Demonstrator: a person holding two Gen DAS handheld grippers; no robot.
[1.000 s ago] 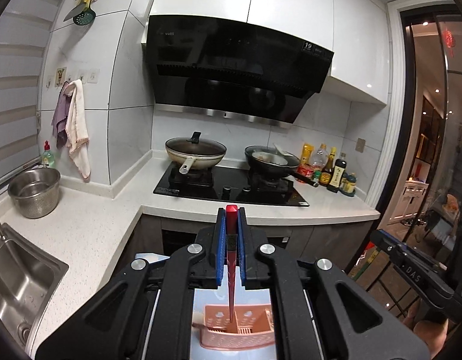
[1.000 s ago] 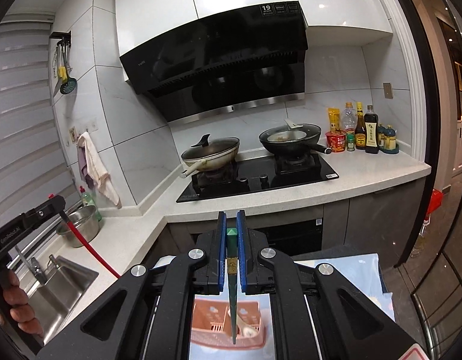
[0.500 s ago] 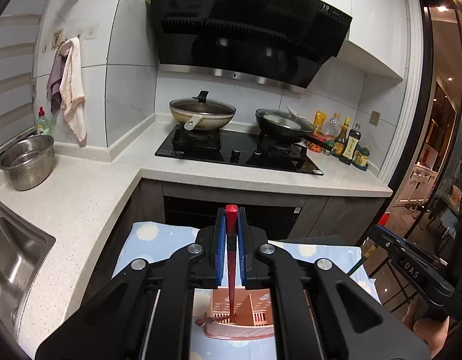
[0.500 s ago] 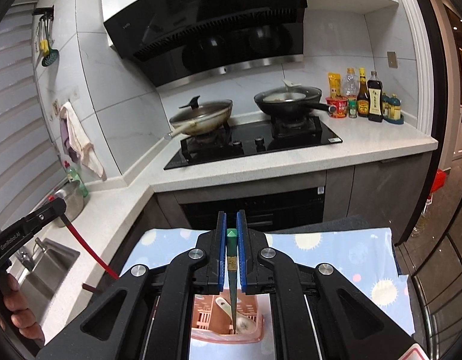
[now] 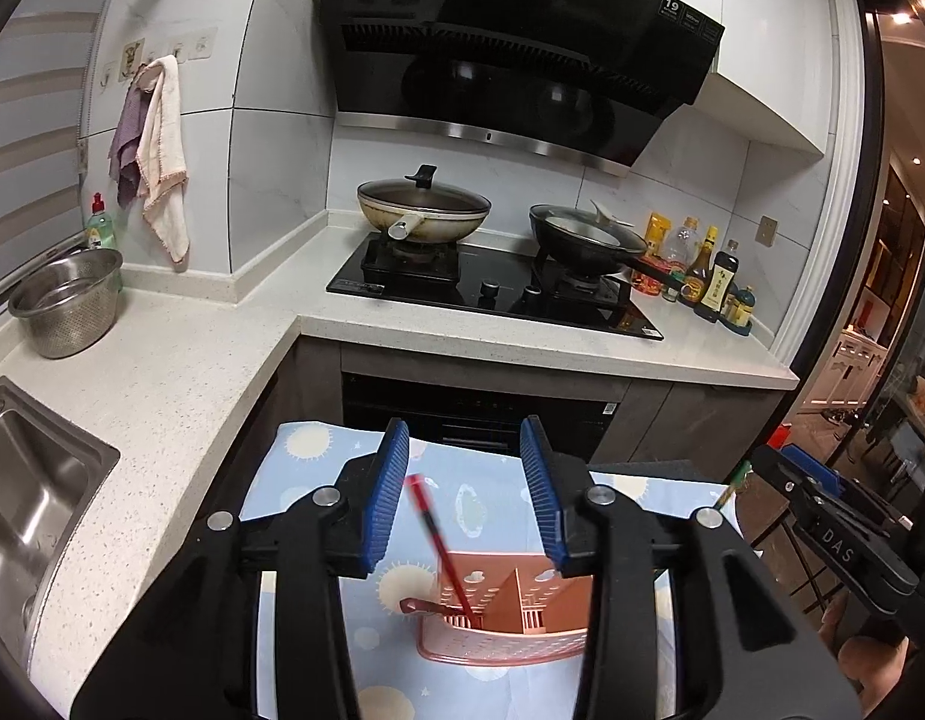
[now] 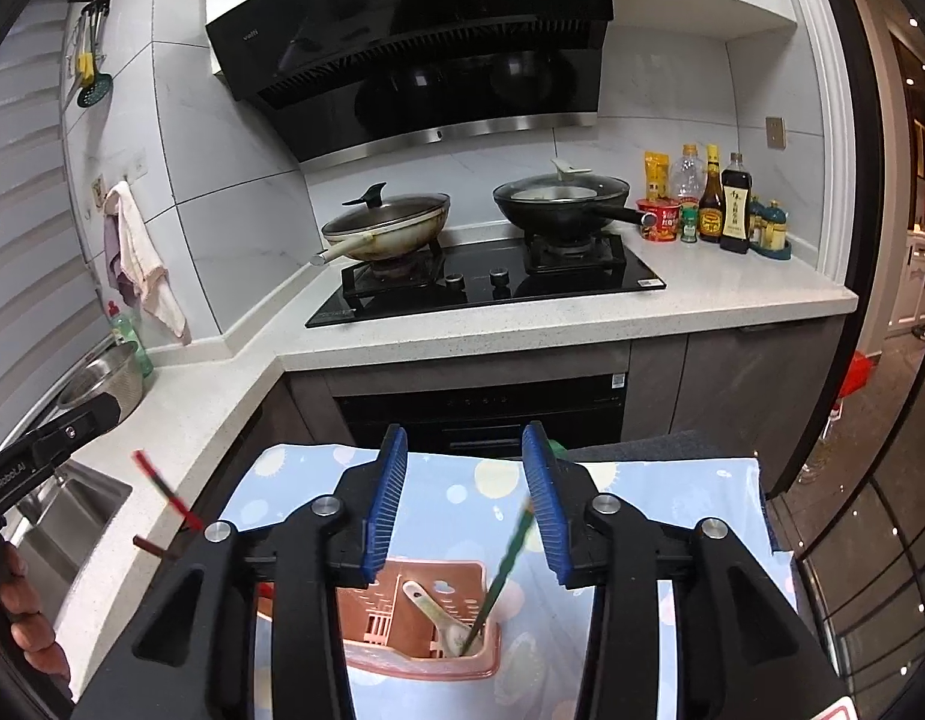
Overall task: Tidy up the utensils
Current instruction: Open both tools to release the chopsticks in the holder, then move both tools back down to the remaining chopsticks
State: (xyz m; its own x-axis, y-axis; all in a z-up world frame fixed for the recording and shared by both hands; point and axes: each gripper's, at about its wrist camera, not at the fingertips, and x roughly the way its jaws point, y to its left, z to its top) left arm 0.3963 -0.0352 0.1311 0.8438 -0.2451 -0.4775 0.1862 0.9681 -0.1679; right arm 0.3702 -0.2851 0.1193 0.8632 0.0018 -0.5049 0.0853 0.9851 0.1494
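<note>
Where a pale blue cloth (image 5: 318,480) printed with suns and clouds covers a low surface in front of the cabinets, the room is a kitchen: speckled white countertop (image 5: 180,360) in an L; black hob (image 6: 486,288) under a black hood (image 5: 516,48); lidded wok (image 5: 426,216) and black frying pan (image 6: 564,201) on the burners; sauce bottles (image 6: 723,204) at the counter's right end; steel colander (image 5: 66,300) beside the sink (image 5: 24,498); towels (image 5: 159,150) hung on the tiled wall; pink utensil caddy (image 6: 426,618) standing on the cloth, split into compartments; red chopstick (image 5: 441,546) leaning in its left compartment, top tilted left; green chopstick (image 6: 501,570) leaning in its right compartment beside a white ceramic spoon (image 6: 438,612); brown utensil handle (image 5: 420,605) poking out at the caddy's left edge; left gripper (image 5: 465,495) above the caddy, jaws just opened to a moderate gap, red chopstick free between the blue pads, touching neither; right gripper (image 6: 465,495) likewise just opened to a moderate gap, green chopstick's top close by the right pad, contact not clear, not clamped
</note>
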